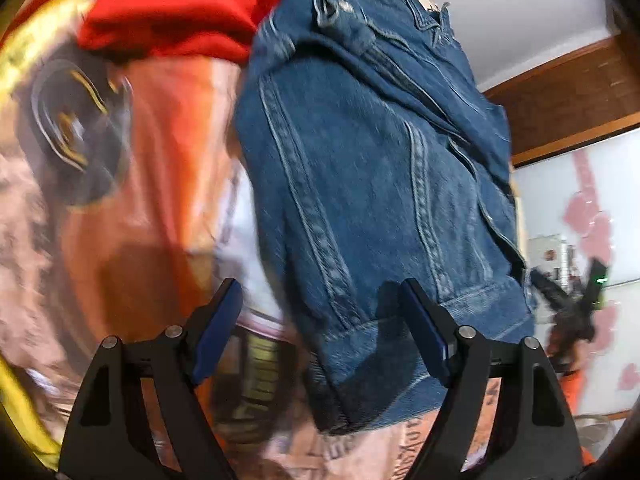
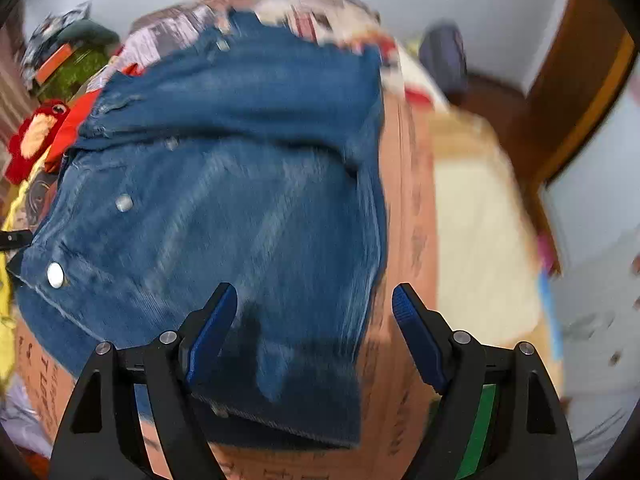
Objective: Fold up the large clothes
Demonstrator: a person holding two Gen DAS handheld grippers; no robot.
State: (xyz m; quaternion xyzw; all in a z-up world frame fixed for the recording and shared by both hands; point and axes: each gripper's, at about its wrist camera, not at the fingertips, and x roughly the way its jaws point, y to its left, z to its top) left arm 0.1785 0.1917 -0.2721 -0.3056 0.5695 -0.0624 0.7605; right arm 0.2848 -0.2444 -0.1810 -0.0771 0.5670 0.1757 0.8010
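Both grippers, left (image 1: 320,332) and right (image 2: 314,332), gape empty just short of the denim jacket (image 2: 224,208): heavy, stiff cloth, best pinched at the thick hem.

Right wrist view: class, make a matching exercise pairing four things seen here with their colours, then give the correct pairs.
Things:
1. jacket
2. plush toy
3. pads on the fingers
4. snap button

Colours:
A. red
B. silver
C. denim blue
D. dark blue

Pairs: 1-C, 2-A, 3-D, 4-B
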